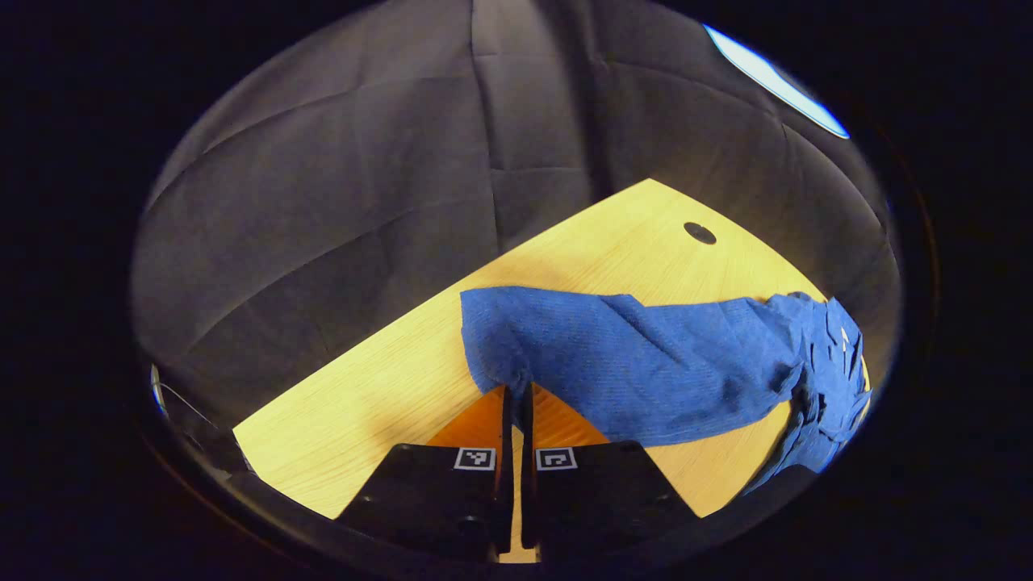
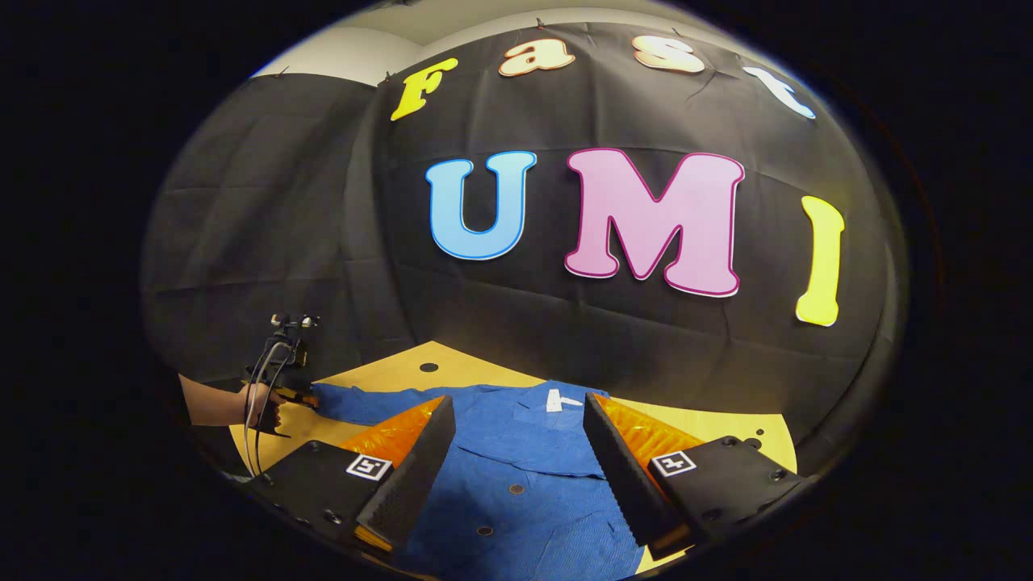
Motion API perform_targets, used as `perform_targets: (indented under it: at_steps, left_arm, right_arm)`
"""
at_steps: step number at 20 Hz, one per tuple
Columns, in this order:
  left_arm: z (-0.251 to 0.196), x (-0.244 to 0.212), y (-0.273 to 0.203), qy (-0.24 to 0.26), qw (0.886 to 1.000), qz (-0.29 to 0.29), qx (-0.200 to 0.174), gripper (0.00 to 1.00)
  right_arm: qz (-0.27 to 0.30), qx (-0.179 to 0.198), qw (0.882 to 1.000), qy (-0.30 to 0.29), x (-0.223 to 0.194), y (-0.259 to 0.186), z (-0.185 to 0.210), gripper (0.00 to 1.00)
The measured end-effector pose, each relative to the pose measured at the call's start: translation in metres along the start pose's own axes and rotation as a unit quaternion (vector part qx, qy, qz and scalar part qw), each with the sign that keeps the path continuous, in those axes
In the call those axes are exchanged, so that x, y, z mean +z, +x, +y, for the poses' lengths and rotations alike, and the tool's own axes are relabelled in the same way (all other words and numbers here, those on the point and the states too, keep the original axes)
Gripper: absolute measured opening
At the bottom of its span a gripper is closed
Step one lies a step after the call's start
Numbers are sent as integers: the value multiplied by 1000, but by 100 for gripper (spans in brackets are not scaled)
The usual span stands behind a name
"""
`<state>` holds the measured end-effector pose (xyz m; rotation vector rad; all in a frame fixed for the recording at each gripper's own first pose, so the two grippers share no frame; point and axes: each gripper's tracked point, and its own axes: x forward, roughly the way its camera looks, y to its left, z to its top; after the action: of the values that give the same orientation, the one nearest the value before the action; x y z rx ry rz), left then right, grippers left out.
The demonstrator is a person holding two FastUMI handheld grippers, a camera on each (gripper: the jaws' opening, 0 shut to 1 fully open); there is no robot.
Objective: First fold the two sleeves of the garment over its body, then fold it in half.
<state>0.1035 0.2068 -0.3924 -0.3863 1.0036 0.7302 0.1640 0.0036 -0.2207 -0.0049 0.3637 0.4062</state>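
The blue garment (image 2: 516, 460) lies spread on the wooden surface (image 1: 379, 387), and everything here is placed from it. The left claw (image 1: 516, 395) stands at the garment's outer sleeve end, its fingers narrowed onto the cuff of the sleeve (image 1: 646, 363), whose long axis runs away from the claw toward the body. The right claw (image 2: 516, 452) hangs over the garment's buttoned front, spread wide and holding nothing. Judging by this, the left hand (image 2: 262, 403) is placed to carry the sleeve inward across the body.

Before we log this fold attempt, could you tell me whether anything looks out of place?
Nothing stands out. The blue shirt lies on the table, one sleeve pinched in the left gripper; the right gripper hovers open above it.
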Motion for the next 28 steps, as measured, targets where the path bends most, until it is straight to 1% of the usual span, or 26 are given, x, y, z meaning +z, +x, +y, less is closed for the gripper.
perform_targets:
  at_steps: [1,4,5,7,8,10,14,17,21,25,28]
  left_arm:
    - [-2,-1,-1,-3,1000,-1,-10,2]
    - [-5,14,-12,0,1000,-20,-14,0]
    - [-10,24,-21,3,999,-35,-20,2]
    - [-32,42,-42,9,997,-60,-38,0]
    - [-43,52,-54,15,996,-73,-49,2]
    - [-73,68,-74,29,992,-97,-69,2]
    - [-158,80,-109,56,981,-132,-133,2]
    - [-227,72,-136,78,969,-140,-188,2]
    - [-325,56,-166,103,944,-171,-261,1]
    - [-415,20,-206,119,922,-156,-334,1]
    - [-480,-22,-232,129,904,-135,-383,1]
  right_arm:
    - [3,-3,1000,0,-3,-1,-2,100]
    - [13,-10,1000,5,-11,-2,-10,100]
    - [15,-12,1000,8,-13,-4,-12,100]
    - [21,-19,1000,13,-20,-6,-19,100]
    - [24,-21,999,16,-23,-8,-23,100]
    - [31,-32,999,25,-28,-8,-32,100]
    - [38,-63,995,61,-35,-12,-58,100]
    - [43,-84,994,56,-44,-22,-81,100]
    - [52,-109,991,60,-57,-39,-106,100]
    - [58,-139,986,69,-70,-58,-134,100]
    - [65,-163,982,77,-81,-74,-155,100]
